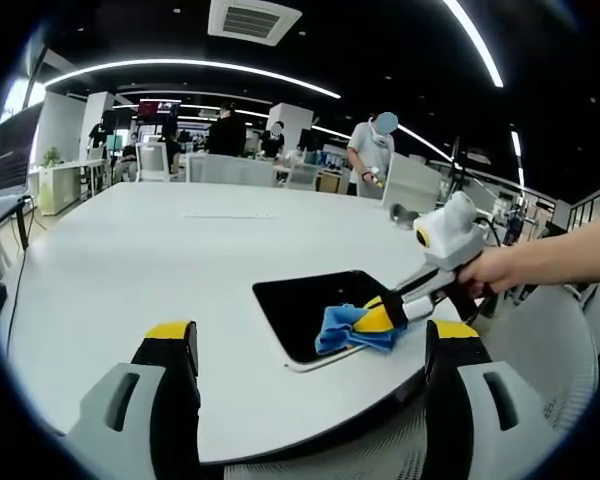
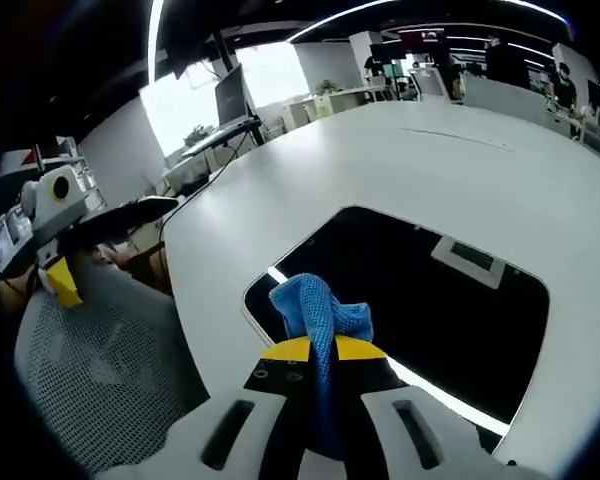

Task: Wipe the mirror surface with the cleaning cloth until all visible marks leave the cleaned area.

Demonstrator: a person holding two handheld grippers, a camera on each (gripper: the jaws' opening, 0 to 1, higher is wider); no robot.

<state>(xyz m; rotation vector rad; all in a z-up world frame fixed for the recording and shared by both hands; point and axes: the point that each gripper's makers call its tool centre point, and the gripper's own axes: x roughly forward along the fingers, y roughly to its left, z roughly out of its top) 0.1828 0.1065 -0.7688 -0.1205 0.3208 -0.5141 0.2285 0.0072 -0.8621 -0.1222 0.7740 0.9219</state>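
A dark mirror (image 1: 310, 305) lies flat near the front edge of the white table (image 1: 140, 260). A blue cleaning cloth (image 1: 352, 330) rests on its near right corner, pinched by my right gripper (image 1: 380, 318), which a hand (image 1: 495, 270) holds from the right. In the right gripper view the same gripper (image 2: 322, 350) is shut on the blue cloth (image 2: 318, 312), pressed on the mirror (image 2: 420, 300) that reflects ceiling lights. My left gripper (image 1: 310, 350) stands open above the table's front edge, apart from the mirror, with nothing between its yellow-tipped fingers (image 1: 170, 335).
A grey mesh chair (image 2: 90, 370) stands beside the table edge. The left gripper (image 2: 55, 235) shows at the left in the right gripper view. Several people (image 1: 372, 150), desks and chairs are far behind the table. A thin strip (image 1: 228, 214) lies on the far tabletop.
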